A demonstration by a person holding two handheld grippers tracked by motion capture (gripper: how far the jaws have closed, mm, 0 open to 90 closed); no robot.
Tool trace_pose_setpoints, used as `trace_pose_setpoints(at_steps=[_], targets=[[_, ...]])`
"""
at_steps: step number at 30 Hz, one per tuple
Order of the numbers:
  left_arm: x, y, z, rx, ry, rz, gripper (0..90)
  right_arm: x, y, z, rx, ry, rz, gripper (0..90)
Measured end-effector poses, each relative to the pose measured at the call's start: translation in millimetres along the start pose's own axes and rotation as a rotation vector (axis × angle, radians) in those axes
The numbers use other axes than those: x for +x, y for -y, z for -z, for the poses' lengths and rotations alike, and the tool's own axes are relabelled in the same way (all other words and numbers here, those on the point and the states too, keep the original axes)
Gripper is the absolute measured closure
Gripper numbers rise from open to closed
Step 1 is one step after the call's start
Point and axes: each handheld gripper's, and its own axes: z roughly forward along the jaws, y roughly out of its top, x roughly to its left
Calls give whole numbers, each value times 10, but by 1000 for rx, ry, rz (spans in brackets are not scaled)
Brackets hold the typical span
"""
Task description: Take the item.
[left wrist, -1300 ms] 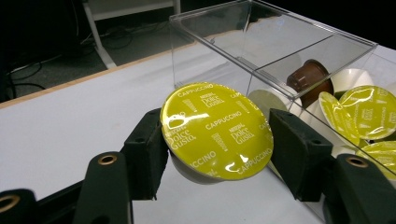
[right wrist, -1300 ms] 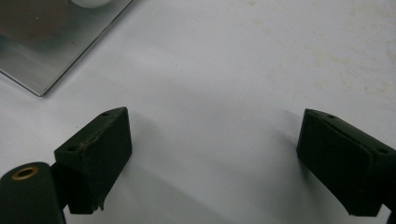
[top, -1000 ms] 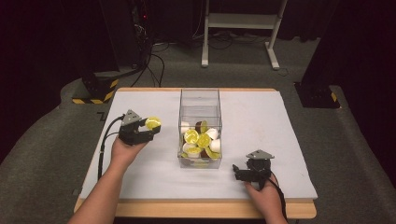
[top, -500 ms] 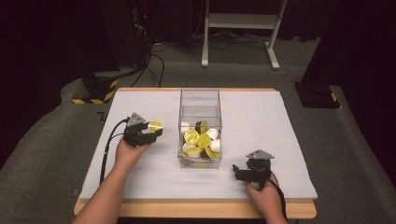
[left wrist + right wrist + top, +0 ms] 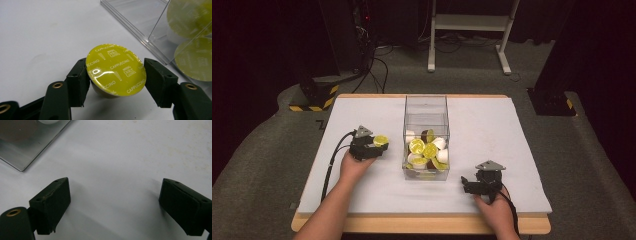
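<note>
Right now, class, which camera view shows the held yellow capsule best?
The left gripper view: the capsule sits close up between the left gripper's fingers, its "Cappuccino" lid readable. The high view shows a small yellow spot at that gripper's tip.

In the left gripper view, the clear box (image 5: pixel 140 22) is cut off by the top and right edges, and the yellow lids (image 5: pixel 195 60) behind its wall are blurred and only partly in frame. The capsule (image 5: pixel 116 70) hides its own underside behind its lid. In the right gripper view, the box corner (image 5: pixel 27 142) runs off the top-left edge, its contents unreadable.
</note>
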Motion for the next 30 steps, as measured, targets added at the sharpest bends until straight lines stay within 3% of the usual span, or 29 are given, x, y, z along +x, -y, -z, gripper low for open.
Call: trace_pose_setpoints(at_steps=[5, 15, 22, 25, 30], targets=[[52, 74, -47, 33, -22, -14, 401, 0, 0, 0, 0, 0, 0, 103], [70, 67, -29, 30, -15, 4, 364, 1, 0, 0, 0, 0, 1, 103], [49, -19, 103, -3, -12, 6, 295, 1, 0, 0, 0, 1, 1, 103], [41, -33, 163, 1, -16, -15, 285, 1, 0, 0, 0, 1, 1, 103], [46, -3, 283, -15, -13, -6, 284, 1, 0, 0, 0, 1, 1, 103]])
